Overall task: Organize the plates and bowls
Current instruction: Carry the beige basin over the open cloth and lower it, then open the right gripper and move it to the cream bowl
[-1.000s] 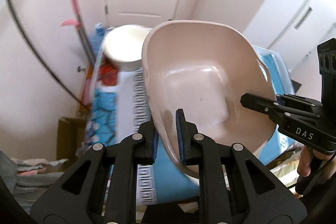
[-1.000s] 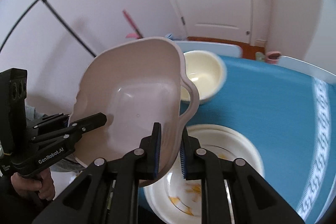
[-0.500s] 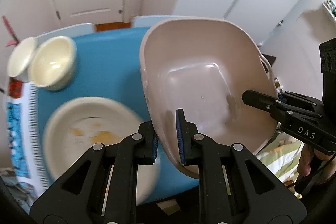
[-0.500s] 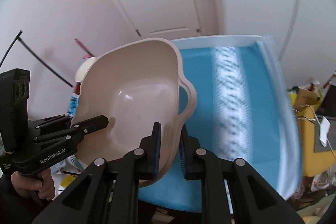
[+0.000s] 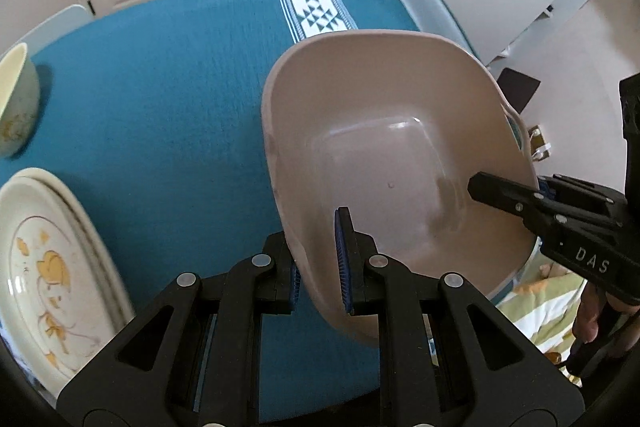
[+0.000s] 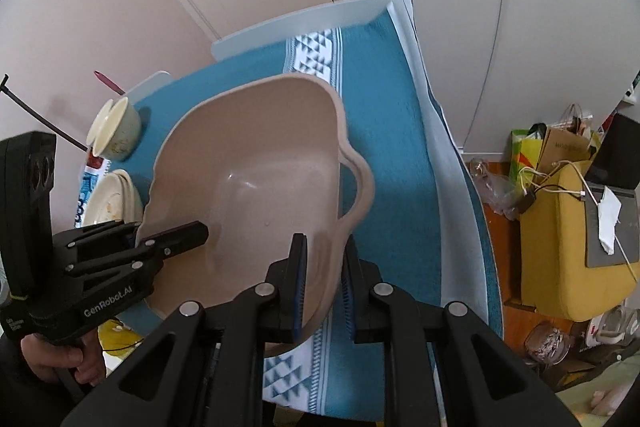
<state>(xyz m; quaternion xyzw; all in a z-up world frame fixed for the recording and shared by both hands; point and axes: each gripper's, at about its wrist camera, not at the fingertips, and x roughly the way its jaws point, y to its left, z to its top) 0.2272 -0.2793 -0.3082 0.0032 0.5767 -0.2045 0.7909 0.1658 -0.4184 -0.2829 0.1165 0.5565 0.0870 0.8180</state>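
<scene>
A large beige plastic basin (image 5: 384,131) with side handles is held tilted over the blue tablecloth; it also shows in the right wrist view (image 6: 264,183). My left gripper (image 5: 318,259) is shut on its near-left rim. My right gripper (image 6: 322,283) is shut on the opposite rim, beside a handle. A stack of cream plates with orange flowers (image 5: 44,263) lies at the table's left and shows in the right wrist view (image 6: 114,199). Cream bowls (image 6: 114,131) stand further back; one shows in the left wrist view (image 5: 14,103).
The table (image 5: 160,87) carries a blue cloth with a white patterned band (image 5: 316,7). A white door and cupboards stand behind. A yellow seat (image 6: 576,239) with cables and bags is on the floor to the right.
Both grippers have carried the basin to the right over the table. The plates and bowls have slid to the left edge of the view. The grip on the basin is unchanged.
</scene>
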